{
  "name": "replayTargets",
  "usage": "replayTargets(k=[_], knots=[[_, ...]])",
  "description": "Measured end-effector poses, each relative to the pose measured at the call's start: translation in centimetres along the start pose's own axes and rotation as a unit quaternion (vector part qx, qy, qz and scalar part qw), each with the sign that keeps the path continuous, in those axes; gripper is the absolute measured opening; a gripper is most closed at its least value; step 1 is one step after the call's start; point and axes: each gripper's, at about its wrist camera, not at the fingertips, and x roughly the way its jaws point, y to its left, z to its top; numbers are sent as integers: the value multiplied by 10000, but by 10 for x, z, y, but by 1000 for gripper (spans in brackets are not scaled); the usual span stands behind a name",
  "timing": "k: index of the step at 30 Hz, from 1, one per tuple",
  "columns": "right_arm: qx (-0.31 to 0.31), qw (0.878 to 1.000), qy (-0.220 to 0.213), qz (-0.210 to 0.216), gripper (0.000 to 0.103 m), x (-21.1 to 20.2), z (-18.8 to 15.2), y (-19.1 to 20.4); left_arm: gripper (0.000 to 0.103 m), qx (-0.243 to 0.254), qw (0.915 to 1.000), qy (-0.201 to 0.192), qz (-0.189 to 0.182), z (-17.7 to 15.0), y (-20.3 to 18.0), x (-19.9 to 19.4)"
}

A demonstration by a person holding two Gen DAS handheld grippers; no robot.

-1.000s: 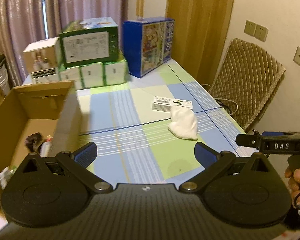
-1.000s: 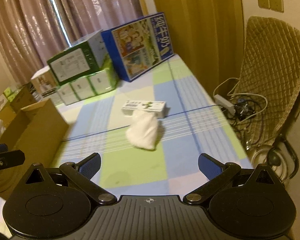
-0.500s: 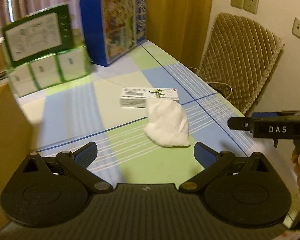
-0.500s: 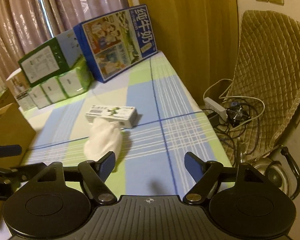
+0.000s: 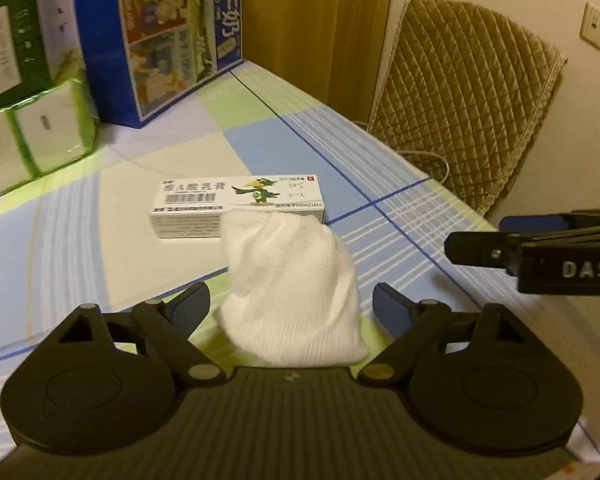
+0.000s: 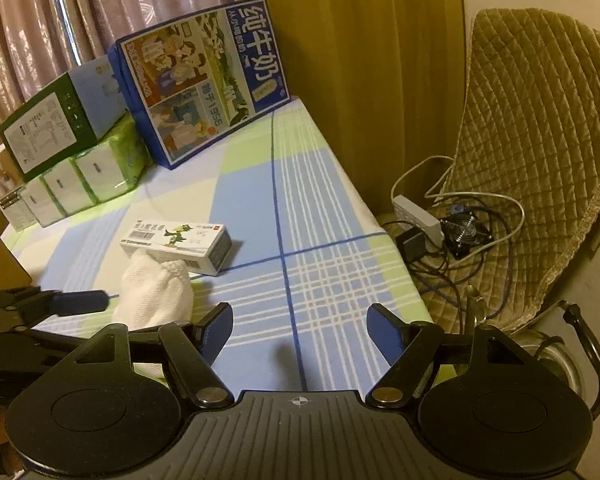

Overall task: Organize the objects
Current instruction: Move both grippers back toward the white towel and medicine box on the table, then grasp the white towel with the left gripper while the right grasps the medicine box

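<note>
Left wrist view looks down over a worktop (image 5: 268,152) covered with a checked cloth in blue, green and cream. At its far end stand a big blue milk carton box (image 5: 160,40) and green-and-white tissue packs (image 5: 36,140); beside the worktop is a chair with a quilted cover (image 5: 468,92).

Near the middle lies a small medicine box (image 5: 236,204), flat on its long side, with a bird drawing on top. A white knitted cloth (image 5: 296,292), perhaps a sock or a glove, I cannot say which, lies just in front of it, and its far end seems to touch or overlap the box.

The left gripper (image 5: 291,308) has its jaws spread wide, one on each side of the cloth, holding nothing. The right gripper (image 6: 300,332) is also wide apart and empty, over bare cloth to the right of both objects.

I judge the cloth to be light, soft and limp; it will fold and hang when lifted, so pinching the thick bunched middle is safer than taking an edge. The box looks light and stiff, best taken across its narrow sides.

The near end of the cloth is hidden behind the left gripper body in both views. The box text is too small to read well.
</note>
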Motion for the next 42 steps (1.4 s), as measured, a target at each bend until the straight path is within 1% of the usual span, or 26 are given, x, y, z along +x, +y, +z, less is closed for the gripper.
replayTargets(k=[1,2,3,4,5,7,10,12,13,16,19,23,25,26,27,28,29,30,32,35,36,38,39,41,42], knots=[[-40,10000,1,13,72,2,1,0,78,50,10000,63,5,0,-1,5],[-83,10000,-3,27,72,3,1,0,66,138,9998,158,72,-1,-2,9],[-140,9999,-12,52,72,5,2,1,62,165,9996,187,108,-3,-2,9],[-206,9997,-24,95,72,6,3,2,53,101,9998,138,70,-5,2,5],[-263,9995,-31,155,72,8,4,3,46,7,9999,130,81,-6,7,0],[-432,9985,-38,325,72,13,7,8,40,-166,9992,139,342,-8,18,-11],[-883,9942,-58,618,72,24,13,21,40,-482,9964,92,690,-15,44,-29],[-1260,9885,-76,833,72,34,20,32,40,-556,9944,103,891,-18,57,-36],[-1531,9834,-76,974,73,40,24,40,40,-584,9937,116,952,-20,64,-39],[-2184,9696,60,1097,73,63,36,57,40,-650,9921,194,1057,-24,79,-42],[-2617,9580,208,1153,73,87,46,72,40,-734,9910,201,1097,-27,88,-45],[-2977,9449,614,1217,72,116,47,87,41,-807,9907,179,1084,-31,96,-47],[-3098,9406,721,1190,72,121,45,93,43,-797,9910,189,1058,-33,96,-47],[-3084,9410,774,1162,63,122,44,95,46,-781,9913,185,1040,-33,96,-47],[-3045,9424,809,1127,52,121,43,97,46,-774,9915,169,1035,-32,96,-47],[-2992,9444,816,1094,50,117,41,99,51,-768,9915,153,1039,-31,96,-46],[-2942,9464,826,1044,45,114,38,102,58,-757,9915,123,1054,-30,96,-46],[-2872,9495,832,948,40,109,34,104,61,-738,9914,88,1077,-30,96,-46],[-2656,9566,901,796,35,98,24,110,67,-693,9913,62,1114,-28,96,-44],[-2203,9686,970,620,35,73,5,113,67,-679,9916,104,1098,-26,96,-40],[-2075,9714,988,595,35,63,-3,114,67,-647,9919,147,1086,-26,96,-38],[-1778,9771,1041,540,35,45,-15,116,52,-566,9923,293,1063,-28,94,-36],[-1679,9789,1047,512,35,35,-21,118,50,-542,9924,281,1071,-30,92,-39],[-1654,9799,1014,460,35,15,-37,124,41,-507,9931,294,1019,-36,87,-48],[-1650,9801,1006,448,35,8,-43,126,40,-480,9934,286,1006,-40,84,-53]])
